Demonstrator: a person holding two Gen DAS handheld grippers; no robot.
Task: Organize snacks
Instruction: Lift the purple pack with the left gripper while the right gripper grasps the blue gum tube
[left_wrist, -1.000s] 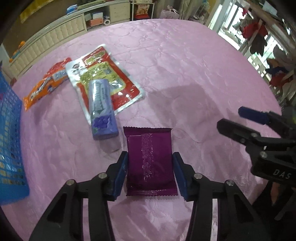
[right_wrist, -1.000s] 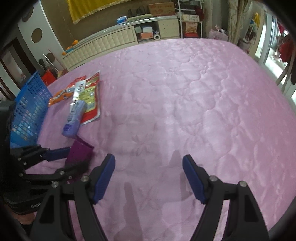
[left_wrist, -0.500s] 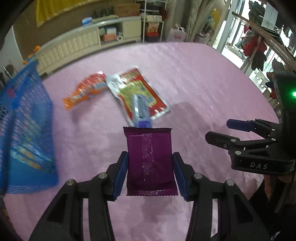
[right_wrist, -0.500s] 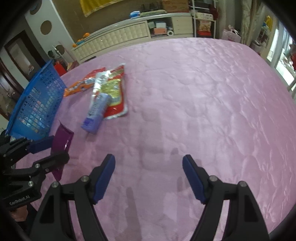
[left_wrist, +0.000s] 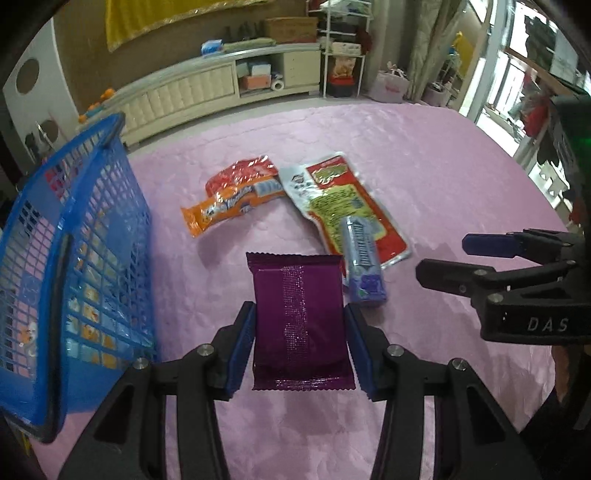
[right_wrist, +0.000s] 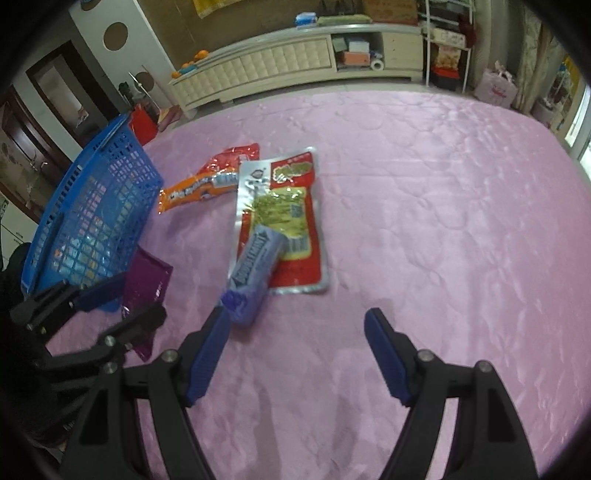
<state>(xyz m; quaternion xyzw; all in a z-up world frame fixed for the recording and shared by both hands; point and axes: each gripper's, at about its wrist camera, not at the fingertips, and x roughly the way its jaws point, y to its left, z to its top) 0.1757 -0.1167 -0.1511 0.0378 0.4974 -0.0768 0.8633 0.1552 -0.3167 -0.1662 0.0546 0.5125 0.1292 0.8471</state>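
Purple wrapper is clamped between the left gripper's blue pads, held above the pink tablecloth just beside the blue basket. Right wrist view: right gripper hovers with fingers wide apart, the lavender packet just ahead of its left finger, overlapping the red pouch.

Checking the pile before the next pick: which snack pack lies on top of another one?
The lavender-blue pack: it rests across the red-and-silver pouch, while the orange pack lies flat beside them on the cloth.
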